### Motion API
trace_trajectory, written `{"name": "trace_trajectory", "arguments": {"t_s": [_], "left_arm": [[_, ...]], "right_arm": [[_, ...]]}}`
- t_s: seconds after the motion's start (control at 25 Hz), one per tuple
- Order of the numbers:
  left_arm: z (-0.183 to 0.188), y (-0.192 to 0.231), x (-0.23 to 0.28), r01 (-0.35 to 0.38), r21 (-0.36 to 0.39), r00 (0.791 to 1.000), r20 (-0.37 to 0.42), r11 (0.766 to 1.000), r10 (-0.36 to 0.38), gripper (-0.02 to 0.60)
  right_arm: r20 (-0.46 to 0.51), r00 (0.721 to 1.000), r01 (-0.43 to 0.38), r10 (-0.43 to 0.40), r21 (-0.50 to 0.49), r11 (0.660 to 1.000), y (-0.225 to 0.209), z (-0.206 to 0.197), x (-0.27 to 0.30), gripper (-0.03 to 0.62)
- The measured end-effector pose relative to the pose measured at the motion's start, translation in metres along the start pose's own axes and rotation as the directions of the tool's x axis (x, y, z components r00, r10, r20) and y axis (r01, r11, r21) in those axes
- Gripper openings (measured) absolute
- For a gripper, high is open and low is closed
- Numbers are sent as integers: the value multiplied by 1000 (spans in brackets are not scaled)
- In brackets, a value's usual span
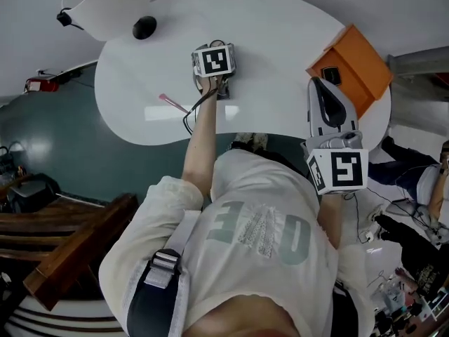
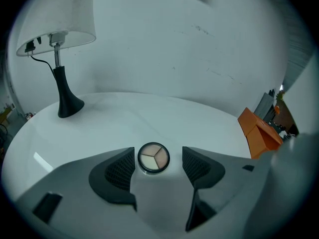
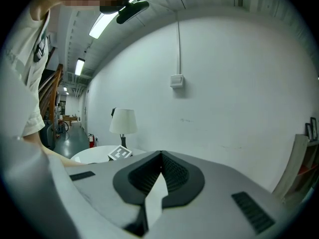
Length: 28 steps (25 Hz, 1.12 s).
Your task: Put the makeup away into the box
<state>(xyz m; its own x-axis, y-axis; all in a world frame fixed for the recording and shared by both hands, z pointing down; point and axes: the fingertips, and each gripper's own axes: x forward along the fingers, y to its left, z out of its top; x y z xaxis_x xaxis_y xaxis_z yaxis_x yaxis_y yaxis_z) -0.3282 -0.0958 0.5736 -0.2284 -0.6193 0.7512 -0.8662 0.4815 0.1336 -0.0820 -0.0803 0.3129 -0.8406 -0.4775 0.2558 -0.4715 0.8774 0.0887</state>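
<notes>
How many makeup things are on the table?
2: a compact between the left gripper's open jaws, a pink stick left of it. Others may be hidden in the box.

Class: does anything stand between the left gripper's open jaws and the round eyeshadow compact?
Nothing visible does. The compact lies on the bare table between the left gripper's open jaws, and neither pad touches it.

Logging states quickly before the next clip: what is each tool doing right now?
Left tool: open, jaws apart either side of the round makeup compact on the table, not gripping it.
Right tool: closed, holding nothing.
</notes>
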Motion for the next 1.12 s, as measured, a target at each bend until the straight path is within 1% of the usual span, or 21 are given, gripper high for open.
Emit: {"name": "trace_trajectory", "arguments": {"t_s": [0.08,0.16,0.2,0.28,0.44,0.6,0.68,0.76,0.84,0.92,1.0,1.12], "left_arm": [[-4,7,2,-38,13,999,-15,999,38,307],[-5,11,4,-60,6,998,-17,998,60,295],[-5,10,5,-54,-8,999,-5,999,54,222],[-4,7,8,-26,-31,1000,15,999,27,218],[-3,8,7,-31,-34,1000,4,999,31,216],[-4,8,5,-33,-28,999,3,999,33,215],[4,3,0,-4,-27,999,36,1000,5,215],[21,-2,-14,13,-2,995,100,1000,-13,215],[43,-10,-34,20,37,984,176,999,-26,215],[68,-24,-61,34,75,966,255,997,-52,215],[92,-42,-89,47,121,941,327,992,-84,215],[121,-72,-133,49,198,898,420,979,-129,215]], "right_arm": [[-3,1000,-11,11,-9,1000,3,2,0,5],[-3,1000,-27,27,-9,1000,6,3,1,5],[-4,999,-39,39,-5,999,9,4,1,5],[-1,998,-61,61,1,998,15,5,2,5],[6,997,-81,81,-4,997,21,8,3,5],[19,995,-94,94,15,995,26,9,3,5],[24,995,-96,96,14,995,27,11,3,5],[32,995,-95,95,14,995,27,14,3,5],[44,995,-91,90,14,996,26,18,2,5],[61,995,-86,85,26,996,23,21,2,5],[88,993,-82,77,65,995,19,26,4,5],[135,990,-63,47,121,991,11,34,4,5]]}}
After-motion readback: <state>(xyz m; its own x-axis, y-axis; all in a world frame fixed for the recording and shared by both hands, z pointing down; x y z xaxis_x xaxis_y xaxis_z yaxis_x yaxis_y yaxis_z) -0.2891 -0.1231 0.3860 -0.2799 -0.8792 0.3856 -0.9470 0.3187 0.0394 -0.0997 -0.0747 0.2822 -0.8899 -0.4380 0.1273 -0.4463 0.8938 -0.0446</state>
